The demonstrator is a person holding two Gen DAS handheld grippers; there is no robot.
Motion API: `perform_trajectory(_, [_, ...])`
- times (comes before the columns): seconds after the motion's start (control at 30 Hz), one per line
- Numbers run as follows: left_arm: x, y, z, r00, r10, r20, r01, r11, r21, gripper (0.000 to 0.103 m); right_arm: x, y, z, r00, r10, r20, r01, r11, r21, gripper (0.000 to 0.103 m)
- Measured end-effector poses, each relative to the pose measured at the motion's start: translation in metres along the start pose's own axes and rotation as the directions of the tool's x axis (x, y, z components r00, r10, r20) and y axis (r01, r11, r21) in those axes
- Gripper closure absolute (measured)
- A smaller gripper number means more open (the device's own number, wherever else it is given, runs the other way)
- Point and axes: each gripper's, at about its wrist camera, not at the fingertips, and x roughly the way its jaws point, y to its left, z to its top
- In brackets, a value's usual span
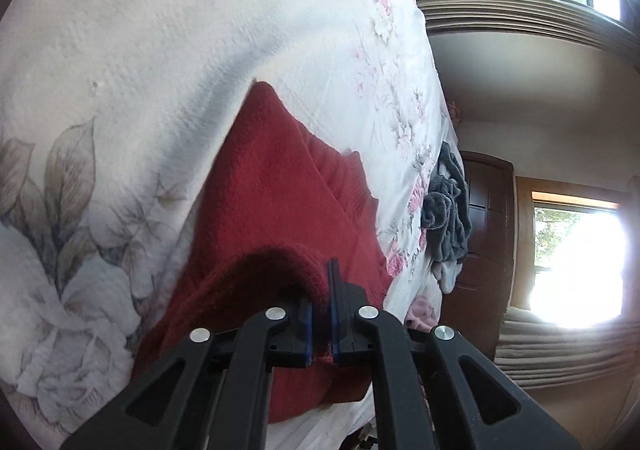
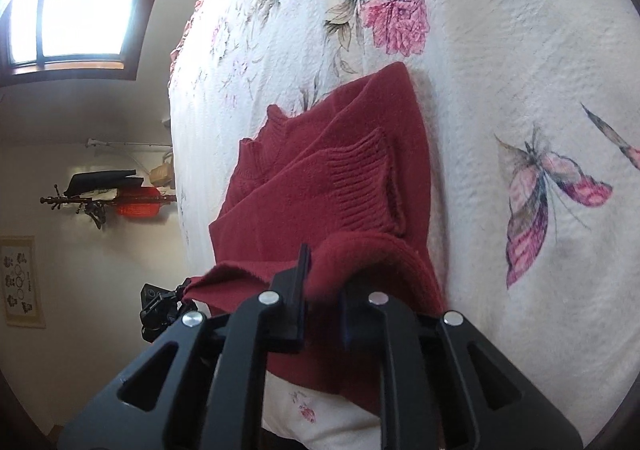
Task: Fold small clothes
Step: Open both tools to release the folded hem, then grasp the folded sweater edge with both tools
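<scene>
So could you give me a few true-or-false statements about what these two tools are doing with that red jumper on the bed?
1. Both tools are shut on the red jumper. True: the left tool and right tool each pinch a fold of it.
2. The jumper is blue. False: it is dark red knit.
3. The bedspread is plain white. False: it is printed with pink flowers and a butterfly.
4. A grey garment lies crumpled on the bed beyond the jumper. True.
5. The jumper hangs clear of the bed. False: its far part rests on the bedspread.
</scene>
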Motion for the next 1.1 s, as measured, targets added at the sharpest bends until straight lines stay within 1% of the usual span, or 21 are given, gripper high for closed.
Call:
perform_trajectory(0.03, [0.003, 0.004, 0.004, 1.000, -0.010, -0.002, 0.010, 1.000, -0.011, 0.094, 0.003, -0.003, 0.005, 1.000, -0.006, 0.005, 0.006, 1.000, 0.001, 0.088])
perform_trajectory(0.1, [0.007, 0.009, 0.010, 1.000, -0.022, -0.002, 0.022, 1.000, -0.021, 0.086, 0.004, -0.006, 0.012, 1.000, 0.010, 0.005, -0.010, 1.000, 0.004, 0.077])
perform_trajectory(0.13, [0.008, 0.010, 0.012, 1.000, -0.020, 0.002, 0.020, 1.000, -0.010, 0.085, 0.002, -0.008, 0.014, 1.000, 0.019, 0.013, -0.019, 1.000, -0.004, 0.074])
perform_trajectory(0.17, [0.008, 0.007, 0.014, 1.000, -0.018, 0.008, 0.018, 1.000, 0.009, 0.082, -0.002, -0.007, 0.015, 0.999, 0.026, 0.024, -0.026, 0.999, -0.019, 0.068])
perform_trajectory(0.2, [0.006, 0.004, 0.014, 1.000, -0.016, 0.015, 0.016, 0.999, 0.035, 0.074, -0.007, -0.006, 0.016, 0.999, 0.033, 0.034, -0.032, 0.999, -0.039, 0.066])
perform_trajectory(0.27, [0.001, -0.010, 0.011, 0.999, 0.015, 0.036, -0.019, 0.993, 0.118, 0.063, -0.017, -0.003, 0.016, 0.998, 0.041, 0.049, -0.037, 0.996, -0.080, 0.064])
perform_trajectory(0.3, [0.000, -0.016, 0.010, 0.998, 0.039, 0.048, -0.047, 0.985, 0.164, 0.061, -0.021, -0.002, 0.015, 0.998, 0.037, 0.054, -0.032, 0.994, -0.106, 0.063])
perform_trajectory(0.33, [0.000, -0.023, 0.009, 0.995, 0.079, 0.061, -0.091, 0.971, 0.221, 0.061, -0.024, 0.000, 0.015, 0.998, 0.030, 0.055, -0.022, 0.991, -0.129, 0.063])
perform_trajectory(0.4, [0.006, -0.035, 0.005, 0.983, 0.167, 0.077, -0.183, 0.929, 0.320, 0.060, -0.025, 0.001, 0.013, 0.998, -0.008, 0.054, 0.017, 0.984, -0.178, 0.063])
perform_trajectory(0.5, [0.023, -0.036, 0.001, 0.956, 0.288, 0.062, -0.288, 0.866, 0.409, 0.057, -0.014, 0.005, 0.008, 0.992, -0.120, 0.051, 0.129, 0.956, -0.263, 0.063])
perform_trajectory(0.53, [0.031, -0.035, -0.001, 0.941, 0.334, 0.063, -0.327, 0.838, 0.437, 0.057, -0.008, 0.006, 0.005, 0.988, -0.146, 0.044, 0.153, 0.947, -0.283, 0.063])
perform_trajectory(0.63, [0.043, -0.032, -0.005, 0.911, 0.405, 0.072, -0.386, 0.781, 0.492, 0.054, 0.008, 0.007, 0.000, 0.974, -0.220, 0.061, 0.228, 0.919, -0.322, 0.059])
perform_trajectory(0.67, [0.046, -0.033, -0.007, 0.905, 0.418, 0.077, -0.396, 0.765, 0.508, 0.051, 0.012, 0.006, 0.000, 0.972, -0.226, 0.061, 0.233, 0.917, -0.324, 0.057])
perform_trajectory(0.73, [0.051, -0.038, -0.010, 0.886, 0.452, 0.103, -0.431, 0.722, 0.541, 0.047, 0.018, 0.003, -0.001, 0.972, -0.228, 0.056, 0.233, 0.917, -0.323, 0.057])
perform_trajectory(0.83, [0.053, -0.043, -0.008, 0.844, 0.510, 0.165, -0.509, 0.666, 0.546, 0.046, 0.024, 0.002, -0.003, 0.970, -0.238, 0.057, 0.243, 0.912, -0.330, 0.058])
perform_trajectory(0.87, [0.052, -0.044, -0.008, 0.833, 0.521, 0.186, -0.530, 0.654, 0.539, 0.046, 0.024, 0.003, -0.003, 0.970, -0.237, 0.060, 0.244, 0.911, -0.331, 0.058])
perform_trajectory(0.93, [0.045, -0.045, -0.011, 0.833, 0.509, 0.217, -0.535, 0.640, 0.551, 0.043, 0.021, 0.004, -0.005, 0.970, -0.232, 0.074, 0.244, 0.910, -0.334, 0.058])
perform_trajectory(0.97, [0.047, -0.046, -0.013, 0.830, 0.514, 0.218, -0.537, 0.631, 0.559, 0.039, 0.021, 0.005, -0.005, 0.971, -0.229, 0.074, 0.240, 0.911, -0.336, 0.058])
perform_trajectory(1.03, [0.055, -0.042, -0.013, 0.815, 0.544, 0.200, -0.550, 0.614, 0.566, 0.039, 0.022, 0.006, -0.006, 0.970, -0.232, 0.072, 0.243, 0.908, -0.342, 0.060])
perform_trajectory(1.07, [0.058, -0.038, -0.012, 0.810, 0.555, 0.190, -0.552, 0.613, 0.565, 0.039, 0.024, 0.005, -0.006, 0.969, -0.237, 0.071, 0.247, 0.906, -0.343, 0.063])
perform_trajectory(1.1, [0.059, -0.037, -0.012, 0.809, 0.557, 0.188, -0.554, 0.614, 0.562, 0.040, 0.025, 0.005, -0.007, 0.969, -0.239, 0.068, 0.248, 0.906, -0.342, 0.071])
